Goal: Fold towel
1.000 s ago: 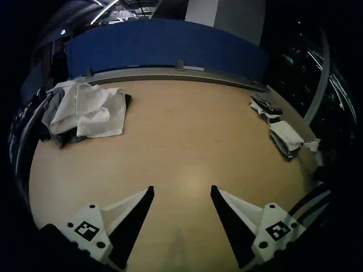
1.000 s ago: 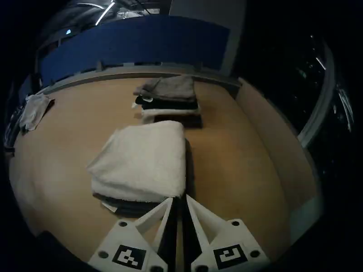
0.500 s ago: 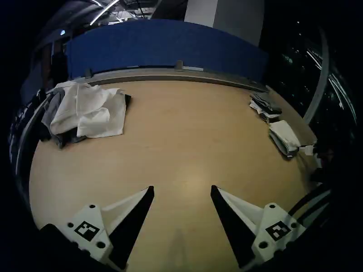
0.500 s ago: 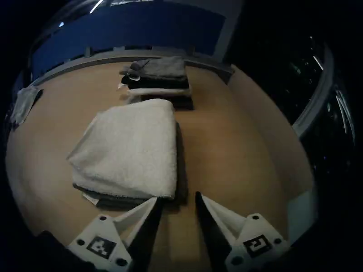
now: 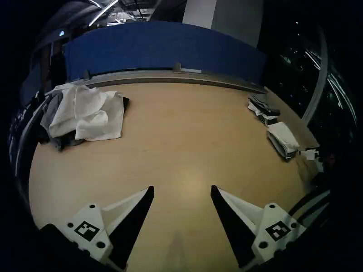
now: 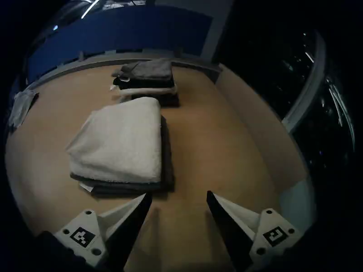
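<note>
While my left gripper (image 5: 182, 186) and my right gripper (image 6: 179, 193) both hang with their fingers spread apart and nothing between them, the broad light-brown wooden tabletop (image 5: 190, 136) runs out ahead of both. Beyond its far edge, straight ahead of my left fingers, stands a long blue partition panel (image 5: 163, 50). Far ahead and to the left of those fingers lies a rumpled heap of white and grey towels (image 5: 86, 115), unfolded and well apart from the tips. In the right gripper view, the folded white terry towel (image 6: 120, 140) lies just ahead and slightly left of my right fingers. It rests on a folded dark grey cloth (image 6: 167, 154) whose edges show beneath it, and my tips are near it but not touching. Just beyond that pile sits a smaller stack of folded grey, black and white towels (image 6: 147, 79). In the left gripper view both piles show small, far ahead and to the right of my fingers.
</note>
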`<move>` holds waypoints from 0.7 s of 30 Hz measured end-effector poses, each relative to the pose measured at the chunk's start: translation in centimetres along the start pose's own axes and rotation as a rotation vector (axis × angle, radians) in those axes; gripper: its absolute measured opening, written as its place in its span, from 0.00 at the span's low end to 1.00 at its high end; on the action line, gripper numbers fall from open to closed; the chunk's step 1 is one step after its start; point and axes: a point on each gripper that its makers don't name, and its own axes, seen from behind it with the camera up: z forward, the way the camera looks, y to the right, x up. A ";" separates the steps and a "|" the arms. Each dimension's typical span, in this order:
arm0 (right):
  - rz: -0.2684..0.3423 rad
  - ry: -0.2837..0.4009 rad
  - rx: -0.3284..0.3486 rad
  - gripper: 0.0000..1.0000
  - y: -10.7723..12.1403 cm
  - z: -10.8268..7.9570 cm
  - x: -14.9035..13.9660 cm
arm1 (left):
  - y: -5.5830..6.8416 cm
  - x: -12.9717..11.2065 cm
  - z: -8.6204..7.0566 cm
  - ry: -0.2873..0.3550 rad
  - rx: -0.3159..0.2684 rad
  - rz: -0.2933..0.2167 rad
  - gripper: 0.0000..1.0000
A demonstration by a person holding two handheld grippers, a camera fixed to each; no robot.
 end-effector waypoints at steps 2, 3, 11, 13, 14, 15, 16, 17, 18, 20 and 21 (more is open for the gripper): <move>0.003 0.010 0.002 0.94 -0.1 -0.2 0.2 | 0.0 0.1 0.0 0.001 0.000 0.000 0.93; 0.003 0.015 0.005 0.94 -0.2 -0.4 0.4 | 0.0 0.1 0.0 0.002 -0.001 0.000 0.93; -0.017 0.073 0.063 1.00 -2.4 -1.7 2.3 | 0.0 0.4 -0.2 0.011 -0.005 -0.001 0.93; -0.020 0.098 0.081 1.00 -3.3 -2.0 3.0 | -0.1 0.5 -0.3 0.014 -0.005 -0.003 0.93; -0.021 0.111 0.089 1.00 -3.7 -2.1 3.3 | -0.1 0.5 -0.3 0.016 -0.005 -0.003 0.93; -0.020 0.124 0.102 1.00 -4.2 -2.3 3.8 | -0.1 0.5 -0.4 0.017 -0.005 -0.003 0.93; -0.017 0.139 0.121 1.00 -4.9 -2.5 4.3 | -0.1 0.5 -0.4 0.017 -0.005 -0.003 0.93; -0.015 0.153 0.138 1.00 -5.5 -2.7 4.8 | -0.1 0.6 -0.4 0.018 -0.006 -0.003 0.93; -0.012 0.163 0.151 1.00 -6.0 -2.7 5.3 | -0.1 0.6 -0.5 0.018 -0.005 -0.002 0.93; -0.004 0.175 0.172 1.00 -6.8 -2.7 6.1 | -0.1 0.7 -0.5 0.019 -0.003 0.001 0.93; -0.003 0.179 0.180 1.00 -7.1 -2.6 6.4 | -0.2 0.7 -0.6 0.020 -0.003 0.002 0.93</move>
